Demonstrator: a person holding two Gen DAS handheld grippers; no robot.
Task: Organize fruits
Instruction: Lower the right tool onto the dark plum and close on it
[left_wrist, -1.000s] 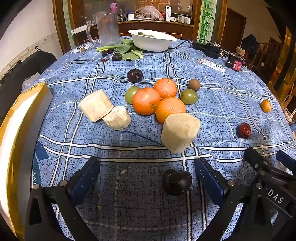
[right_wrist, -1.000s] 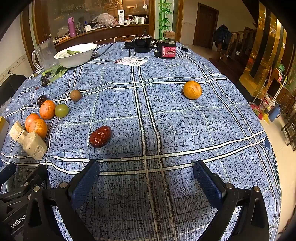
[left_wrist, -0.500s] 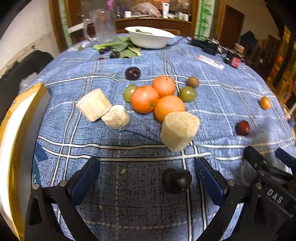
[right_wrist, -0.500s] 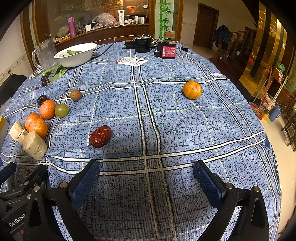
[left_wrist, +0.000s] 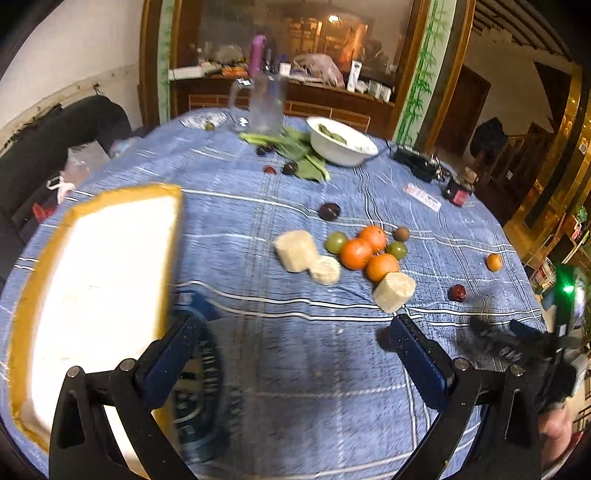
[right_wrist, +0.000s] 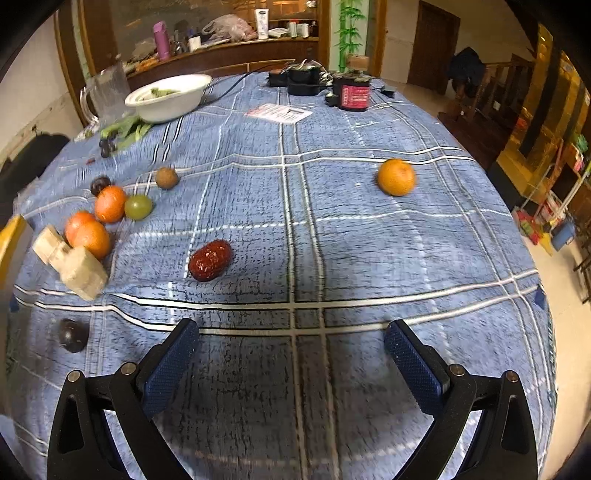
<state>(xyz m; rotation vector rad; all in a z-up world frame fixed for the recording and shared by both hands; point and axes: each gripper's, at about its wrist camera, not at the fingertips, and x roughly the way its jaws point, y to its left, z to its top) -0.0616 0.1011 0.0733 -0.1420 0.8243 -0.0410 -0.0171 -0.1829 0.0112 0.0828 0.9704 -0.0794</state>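
Note:
Three oranges (left_wrist: 356, 253) lie in a cluster mid-table with green fruits (left_wrist: 335, 242), a brown fruit (left_wrist: 401, 233), a dark plum (left_wrist: 329, 211) and three pale chunks (left_wrist: 393, 291). A lone orange (right_wrist: 396, 177) and a red date (right_wrist: 210, 259) lie apart to the right. A dark plum (right_wrist: 73, 335) lies near the front edge. My left gripper (left_wrist: 291, 349) is open and empty, high above the table's front, beside a yellow-rimmed white tray (left_wrist: 92, 280). My right gripper (right_wrist: 291, 350) is open and empty, short of the date.
A white bowl (left_wrist: 341, 141), a glass jug (left_wrist: 265, 104) and green leaves (left_wrist: 301, 155) stand at the back. Black and red devices (right_wrist: 351, 92) and a paper card (right_wrist: 279, 112) lie at the far right. A dark printed object (left_wrist: 199, 384) sits beside the tray.
My left gripper has pulled back, risen and swung left, so the tray fills its left side and the near plum has left its view. My right gripper has barely moved.

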